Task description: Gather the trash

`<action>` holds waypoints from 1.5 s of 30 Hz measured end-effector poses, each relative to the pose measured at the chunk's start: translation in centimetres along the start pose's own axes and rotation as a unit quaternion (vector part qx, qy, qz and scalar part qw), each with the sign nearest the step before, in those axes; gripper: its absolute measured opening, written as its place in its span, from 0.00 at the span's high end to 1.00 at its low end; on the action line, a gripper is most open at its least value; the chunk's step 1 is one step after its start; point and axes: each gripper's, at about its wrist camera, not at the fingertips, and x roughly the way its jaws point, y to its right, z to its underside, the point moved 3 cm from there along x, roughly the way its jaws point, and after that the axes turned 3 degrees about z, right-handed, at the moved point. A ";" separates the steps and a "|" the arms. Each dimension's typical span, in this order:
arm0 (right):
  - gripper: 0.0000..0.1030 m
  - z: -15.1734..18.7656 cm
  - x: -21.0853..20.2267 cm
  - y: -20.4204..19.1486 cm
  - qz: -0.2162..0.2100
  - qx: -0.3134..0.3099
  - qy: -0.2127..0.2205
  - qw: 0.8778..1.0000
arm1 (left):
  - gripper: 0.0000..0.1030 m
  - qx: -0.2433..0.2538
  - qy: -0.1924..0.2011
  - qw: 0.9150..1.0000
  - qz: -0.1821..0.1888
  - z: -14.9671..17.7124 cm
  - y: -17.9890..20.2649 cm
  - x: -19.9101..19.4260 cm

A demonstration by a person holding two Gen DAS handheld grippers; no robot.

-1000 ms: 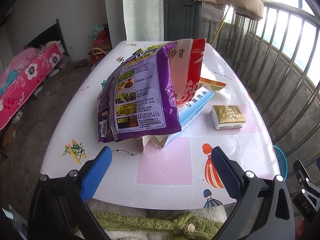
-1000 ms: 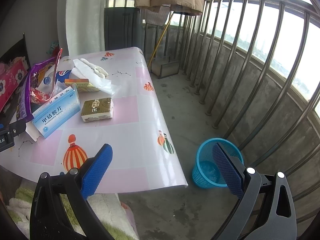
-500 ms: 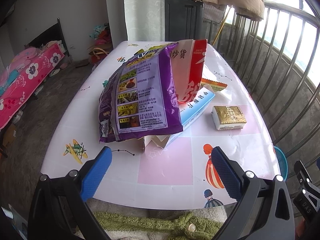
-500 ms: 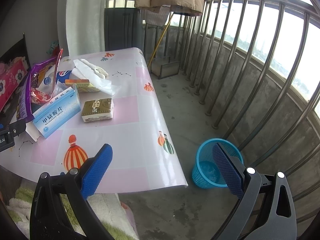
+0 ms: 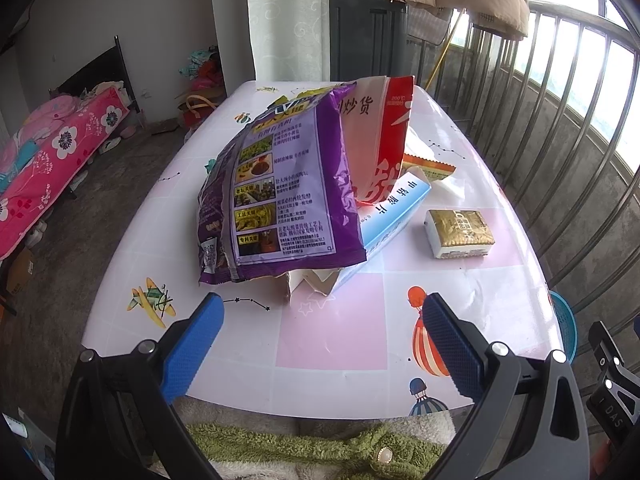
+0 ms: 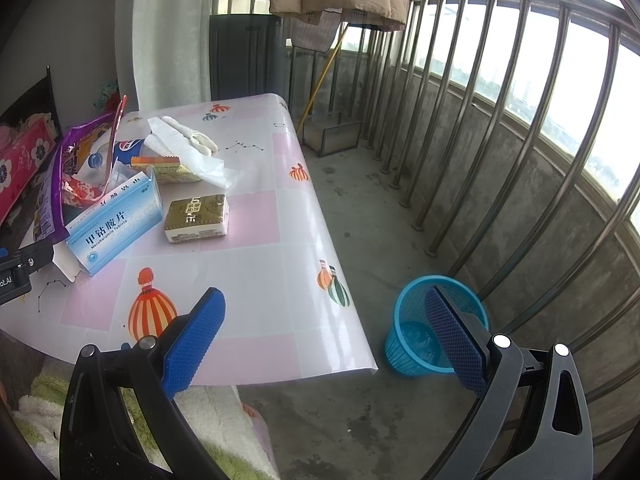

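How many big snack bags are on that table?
2. A purple bag leans over the blue medicine box, and a red-and-white bag stands right behind it. Smaller wrappers may hide beneath them.

- one purple snack bag (image 5: 280, 196);
- one red-and-white snack bag (image 5: 380, 136);
- one blue-and-white medicine box (image 6: 116, 226);
- one gold packet (image 6: 197, 213);
- one orange-edged wrapper (image 6: 164, 168);
- one plastic bottle with a blue cap (image 6: 108, 154), partly hidden;
- one white tissue (image 6: 188, 148);
- one blue wastebasket (image 6: 416, 332) on the floor;
- one table (image 6: 256, 280);
- two grippers, left gripper (image 5: 320, 336) and right gripper (image 6: 324, 332), both spread wide and empty
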 end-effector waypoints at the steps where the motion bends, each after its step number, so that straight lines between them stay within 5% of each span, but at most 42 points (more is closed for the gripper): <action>1: 0.08 0.0 -0.1 0.0 -0.001 -0.001 0.000 1.000 | 0.06 0.000 0.000 1.000 0.000 0.0 0.0 0.0; 45: 0.08 -0.5 0.5 -2.0 -0.027 0.006 -0.011 1.000 | 0.06 -0.025 0.003 1.000 0.010 -0.2 -1.7 0.2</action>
